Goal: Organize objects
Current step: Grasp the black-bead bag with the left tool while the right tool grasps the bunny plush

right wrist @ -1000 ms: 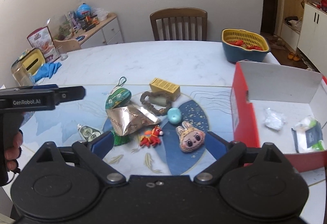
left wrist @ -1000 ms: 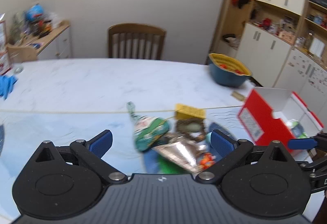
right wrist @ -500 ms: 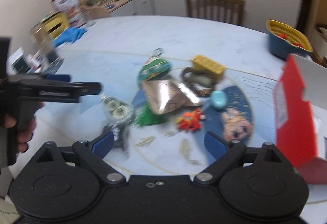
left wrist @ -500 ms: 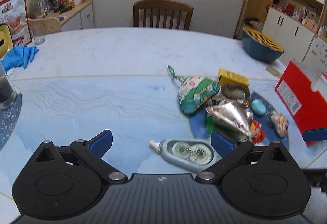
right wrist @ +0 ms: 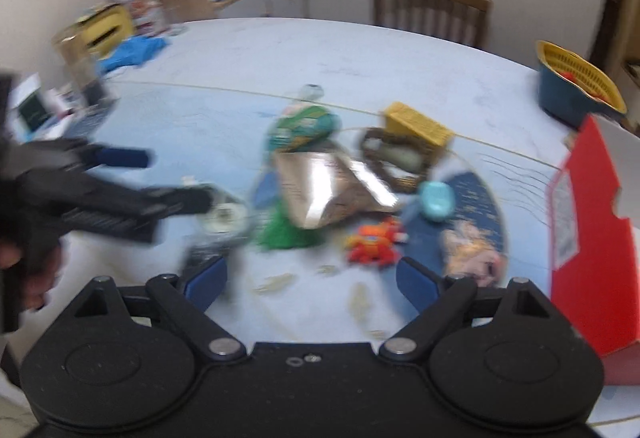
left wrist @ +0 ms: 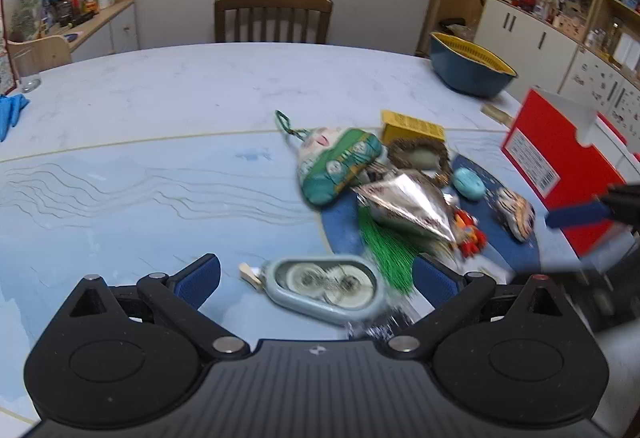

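Observation:
Small objects lie in a pile on the table. A grey-blue correction tape dispenser [left wrist: 324,290] lies between the fingers of my open left gripper [left wrist: 316,280]. Behind it are a green pouch [left wrist: 338,166], a silver foil bag [left wrist: 408,204], a green tassel [left wrist: 386,250], a red toy [left wrist: 470,236], a teal oval [left wrist: 468,184], a yellow box [left wrist: 412,126] and a doll face [left wrist: 516,218]. The red box [left wrist: 560,174] stands at the right. My right gripper [right wrist: 310,280] is open and empty, above the table before the red toy [right wrist: 374,242]. The right view is blurred.
A blue bowl with a yellow strainer [left wrist: 470,68] sits at the far right of the table. A wooden chair [left wrist: 274,16] stands behind the table. Blue gloves [right wrist: 132,52] and clutter lie at the table's left end. Cabinets [left wrist: 532,26] line the right wall.
My left gripper has moved in over the tape dispenser, which now lies between its fingers. My right gripper has swung left and lower towards the pile.

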